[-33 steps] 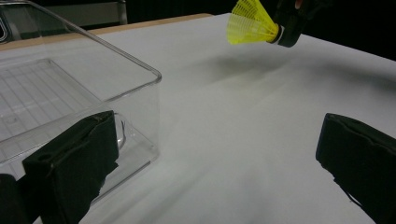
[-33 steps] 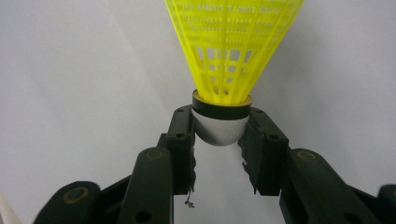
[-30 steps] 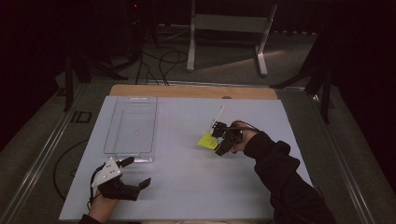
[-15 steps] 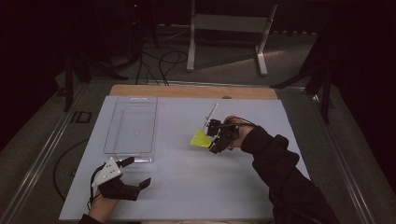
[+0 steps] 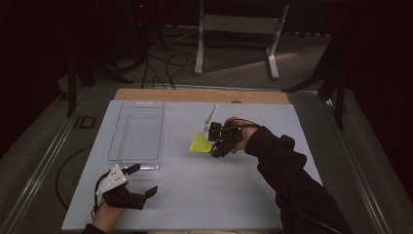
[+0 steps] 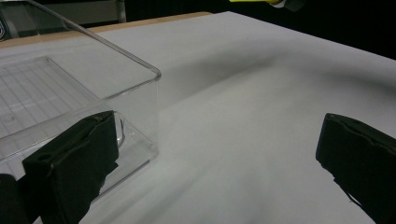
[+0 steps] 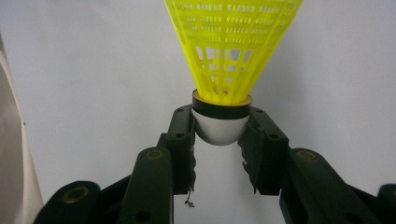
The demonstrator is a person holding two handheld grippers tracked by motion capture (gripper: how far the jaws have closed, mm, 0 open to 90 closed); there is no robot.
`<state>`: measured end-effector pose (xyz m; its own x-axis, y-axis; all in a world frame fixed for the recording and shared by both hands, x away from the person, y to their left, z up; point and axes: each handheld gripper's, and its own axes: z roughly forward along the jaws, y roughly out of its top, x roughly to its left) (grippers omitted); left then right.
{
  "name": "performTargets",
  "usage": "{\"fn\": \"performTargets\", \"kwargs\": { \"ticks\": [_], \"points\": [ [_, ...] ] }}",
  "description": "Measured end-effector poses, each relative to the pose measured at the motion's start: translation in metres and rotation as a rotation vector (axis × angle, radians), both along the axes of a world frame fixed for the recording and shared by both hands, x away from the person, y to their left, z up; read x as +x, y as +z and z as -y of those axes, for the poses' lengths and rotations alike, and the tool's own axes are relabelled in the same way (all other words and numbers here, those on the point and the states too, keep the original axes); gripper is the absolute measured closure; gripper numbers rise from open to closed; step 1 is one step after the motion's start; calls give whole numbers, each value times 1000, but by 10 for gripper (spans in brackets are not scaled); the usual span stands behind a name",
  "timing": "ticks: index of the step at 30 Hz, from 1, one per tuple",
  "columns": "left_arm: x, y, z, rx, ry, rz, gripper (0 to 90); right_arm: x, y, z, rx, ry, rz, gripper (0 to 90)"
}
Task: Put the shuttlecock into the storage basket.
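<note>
One shuttlecock (image 7: 223,70): yellow skirt, white cork clamped in right gripper (image 7: 218,135), held above white table (image 5: 234,195), right of middle.
Two grippers: left gripper (image 5: 136,183) low at near left edge, jaws spread, nothing between.
One clear bin (image 5: 136,129): just beyond left gripper, nothing inside.
Surroundings: cables, grey stand (image 5: 238,29) on dark floor.

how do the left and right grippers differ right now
The right gripper has its jaws shut on the yellow shuttlecock, pinching its white cork; the left gripper is open and holds nothing. The right is raised over the white mat; the left sits low by the clear tray. Both have black jaws.
</note>
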<state>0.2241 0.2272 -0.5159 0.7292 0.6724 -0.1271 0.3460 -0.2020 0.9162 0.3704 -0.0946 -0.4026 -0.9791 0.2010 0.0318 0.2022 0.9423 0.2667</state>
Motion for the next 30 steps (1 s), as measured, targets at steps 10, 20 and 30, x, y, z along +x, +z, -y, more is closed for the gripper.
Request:
{"fn": "performTargets", "kwargs": {
  "ticks": [10,20,30],
  "points": [
    [0,0,0,-2,-3,-1,4,4,10,-17,33,49,0,661],
    [0,0,0,-4,-5,1,3,-2,17,-33,60,129,14,661],
    [-1,0,5,20,-41,7,3,-6,19,-34,98,171,24,661]
  ]
}}
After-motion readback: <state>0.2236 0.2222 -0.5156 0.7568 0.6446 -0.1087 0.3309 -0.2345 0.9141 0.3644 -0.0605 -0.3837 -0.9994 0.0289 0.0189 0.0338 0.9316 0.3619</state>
